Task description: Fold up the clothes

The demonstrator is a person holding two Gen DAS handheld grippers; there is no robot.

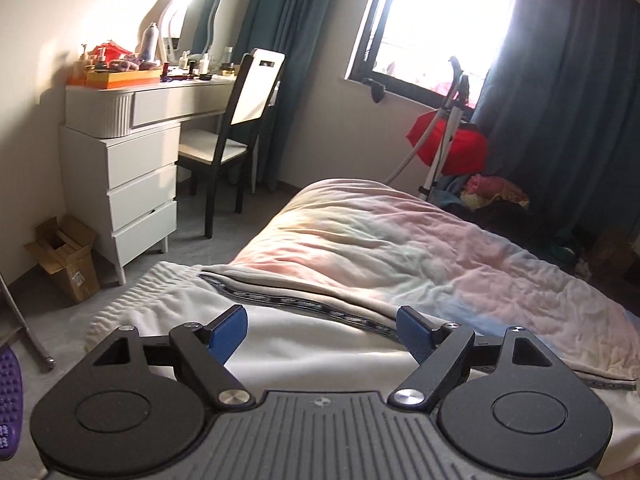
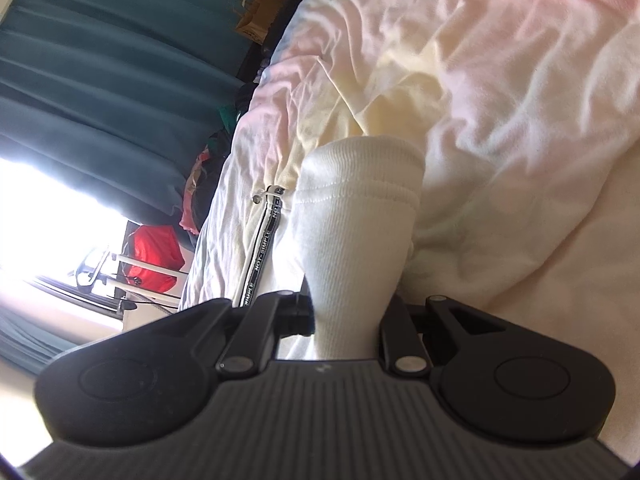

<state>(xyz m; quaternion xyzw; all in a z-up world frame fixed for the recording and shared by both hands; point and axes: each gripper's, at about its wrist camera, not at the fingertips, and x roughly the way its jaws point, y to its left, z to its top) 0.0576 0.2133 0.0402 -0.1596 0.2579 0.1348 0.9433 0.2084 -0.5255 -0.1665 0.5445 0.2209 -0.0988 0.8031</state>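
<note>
A white garment (image 1: 280, 340) with a ribbed hem and a black-and-white lettered zip tape (image 1: 304, 304) lies on the pastel bed cover (image 1: 400, 240). My left gripper (image 1: 322, 334) is open just above the white cloth, its blue pads (image 1: 230, 334) spread wide and empty. In the right wrist view my right gripper (image 2: 348, 320) is shut on the garment's ribbed white cuff (image 2: 356, 216), which stands up between the jaws. The lettered zip tape (image 2: 262, 248) runs beside it on the left.
A white dresser (image 1: 132, 168) with toiletries and a dark chair (image 1: 236, 120) stand left of the bed. A cardboard box (image 1: 64, 260) is on the floor. A red bag (image 1: 452, 140), a steamer pole and a clothes pile sit under the window by teal curtains (image 2: 80, 80).
</note>
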